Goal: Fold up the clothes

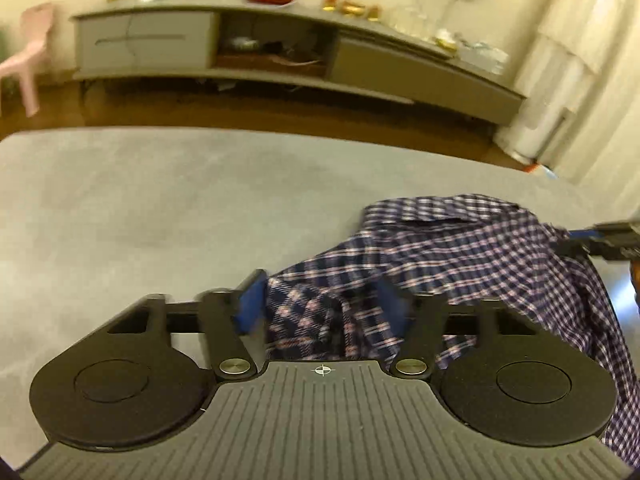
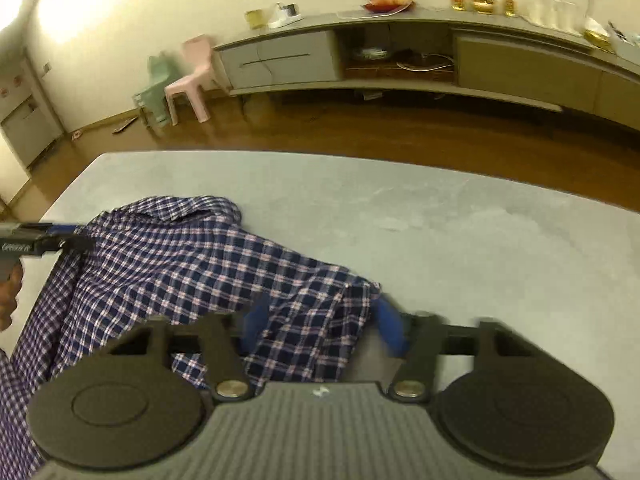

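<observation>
Plaid shirt point(image 1: 460, 248), navy with pink and white checks: lies rumpled on the grey table point(image 1: 160, 208), filling the lower right of the left wrist view and the lower left of the right wrist view. Rises off the tabletop in a loose tent, collar end furthest from the cameras, one edge hanging down past the near side of the table.

Left gripper point(image 1: 322, 308): sits low in centre frame, blue pads point(image 1: 252, 308) standing wide apart. Bunched cloth fills the gap between them and seems to touch both pads. Clamped or merely resting in the gap: cannot tell, given the motion blur. Shows again at the left edge of the right wrist view, side-on, with the shirt drawn up to its tip and a bare hand point(image 2: 10, 292) under it.

Right gripper point(image 2: 320, 324): same posture, blue pads point(image 2: 390, 328) spread wide, a fold of the shirt's edge lying between them and reaching both. Grip again impossible to judge. Appears at the right edge of the left wrist view with cloth pulled up toward its tip.

Beyond the table: brown wooden floor point(image 2: 400, 136), then a long grey cabinet point(image 2: 280, 60) against the wall, small items along its top. Pink chair point(image 2: 192, 76) and green chair point(image 2: 156, 84) to the cabinet's left in the right wrist view.
</observation>
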The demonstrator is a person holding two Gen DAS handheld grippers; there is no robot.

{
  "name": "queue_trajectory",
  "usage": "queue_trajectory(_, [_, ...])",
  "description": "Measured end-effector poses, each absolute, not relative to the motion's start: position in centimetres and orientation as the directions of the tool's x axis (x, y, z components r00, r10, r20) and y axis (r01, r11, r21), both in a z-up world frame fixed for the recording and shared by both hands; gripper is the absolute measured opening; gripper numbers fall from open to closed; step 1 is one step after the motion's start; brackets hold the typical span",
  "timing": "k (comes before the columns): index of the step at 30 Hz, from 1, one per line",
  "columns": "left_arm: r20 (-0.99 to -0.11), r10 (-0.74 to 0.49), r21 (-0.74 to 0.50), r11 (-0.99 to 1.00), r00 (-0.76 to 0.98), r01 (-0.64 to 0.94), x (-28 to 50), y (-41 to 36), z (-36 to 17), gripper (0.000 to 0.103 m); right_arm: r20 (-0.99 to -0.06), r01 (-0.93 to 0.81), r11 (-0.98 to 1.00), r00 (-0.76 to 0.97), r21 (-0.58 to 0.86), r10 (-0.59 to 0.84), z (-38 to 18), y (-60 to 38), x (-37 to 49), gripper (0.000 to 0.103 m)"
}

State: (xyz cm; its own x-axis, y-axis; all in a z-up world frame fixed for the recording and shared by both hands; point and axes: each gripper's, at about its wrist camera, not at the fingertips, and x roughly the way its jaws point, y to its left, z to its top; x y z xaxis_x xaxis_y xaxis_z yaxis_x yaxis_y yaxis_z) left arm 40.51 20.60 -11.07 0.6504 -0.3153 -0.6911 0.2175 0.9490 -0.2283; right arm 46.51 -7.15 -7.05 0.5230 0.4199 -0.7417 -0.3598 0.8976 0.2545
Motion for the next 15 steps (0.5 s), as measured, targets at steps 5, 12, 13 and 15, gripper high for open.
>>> queue_trajectory(5, [-0.615,-0.329,-0.171,0.943,0.716,0.286,37.6,19.1,-8.6,0.0,-0.667,-0.389,0.887,0.595,0.25,0.449,-3.9,-7.4,43.3,0.006])
queue_trajectory(12, [-0.448,-0.454,-0.221,0.891,0.771,0.396,20.7,21.6,-1.1,0.0,-0.489,-0.493,0.831,0.675,0.259,0.553,4.5,-12.0,26.7,0.005])
queue_trajectory(13, [-0.457,-0.467,-0.235,0.884,0.757,0.404,17.5,22.0,-1.0,0.0,-0.516,-0.499,0.831,0.658,0.246,0.548,3.9,-12.0,24.4,0.005])
queue_trajectory(15, [-0.521,-0.458,-0.283,0.889,0.72,0.36,13.0,22.5,-2.5,0.0,-0.587,-0.506,0.834,0.614,0.218,0.527,1.9,-11.6,20.2,0.007])
